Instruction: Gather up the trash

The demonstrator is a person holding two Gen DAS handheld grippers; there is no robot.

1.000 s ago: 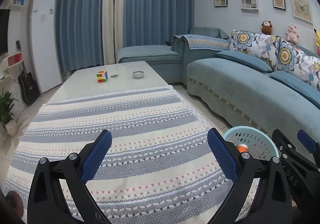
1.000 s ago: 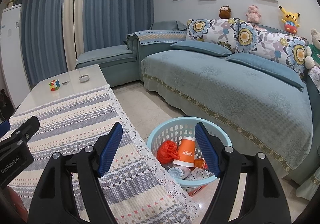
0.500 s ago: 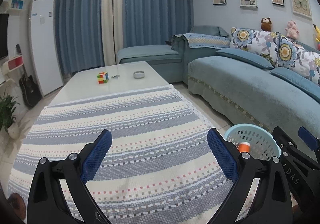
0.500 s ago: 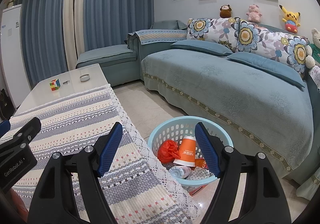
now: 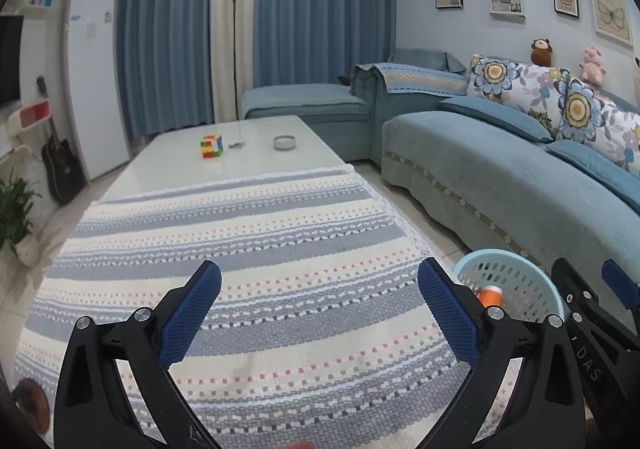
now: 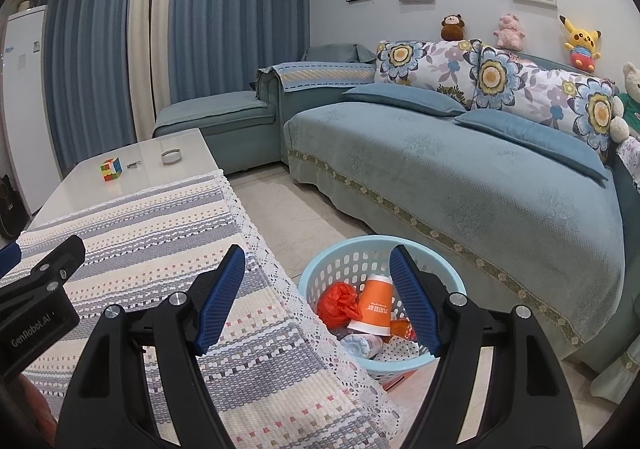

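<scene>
Beside striped tablecloth [image 5: 248,249], blue sofa [image 6: 460,177]; floor basket [image 6: 320,277].

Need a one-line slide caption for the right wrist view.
Open right gripper hovers empty above a blue basket holding an orange cup and red bag, beside the striped tablecloth.

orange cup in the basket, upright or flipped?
Flipped: the orange cup leans in the basket, white rim down, narrow base up.
</scene>
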